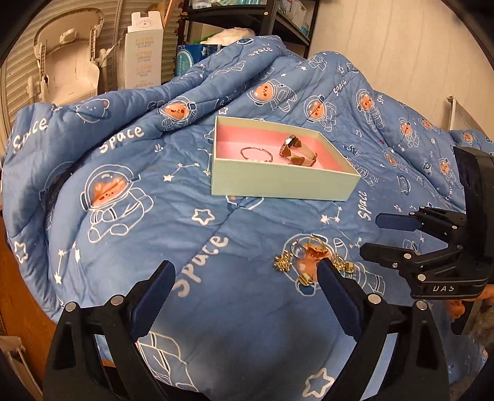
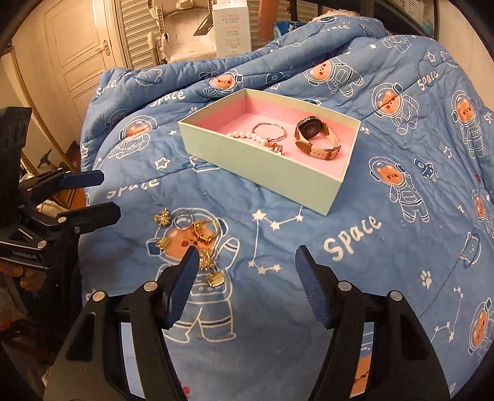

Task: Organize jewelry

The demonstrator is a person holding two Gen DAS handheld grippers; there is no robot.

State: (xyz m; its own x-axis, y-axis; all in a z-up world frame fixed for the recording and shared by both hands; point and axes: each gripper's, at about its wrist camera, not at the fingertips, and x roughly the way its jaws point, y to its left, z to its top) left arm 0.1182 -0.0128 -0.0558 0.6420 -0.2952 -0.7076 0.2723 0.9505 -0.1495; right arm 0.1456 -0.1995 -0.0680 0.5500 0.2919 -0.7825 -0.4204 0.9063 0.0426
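A pale green box [image 1: 278, 182] with pink lining sits on the blue quilt. Inside it lie a pearl bracelet [image 1: 256, 154] and a watch [image 1: 296, 151] with a light strap. The box [image 2: 262, 166], bracelet [image 2: 268, 132] and watch [image 2: 311, 135] also show in the right wrist view. A loose heap of gold jewelry [image 1: 308, 256] lies on the quilt in front of the box. My left gripper [image 1: 245, 268] is open and empty, its right finger beside the heap. My right gripper [image 2: 247, 256] is open and empty, its left finger at the heap [image 2: 191, 231]. Each gripper shows in the other's view, the right gripper [image 1: 373, 236] and the left gripper [image 2: 108, 196].
The blue space-bear quilt [image 1: 139, 216] covers the whole work surface and bunches up in folds behind the box. A tall white carton [image 1: 143, 52] and dark shelves [image 1: 278, 18] stand at the back. A panelled door [image 2: 80, 49] is at the far left.
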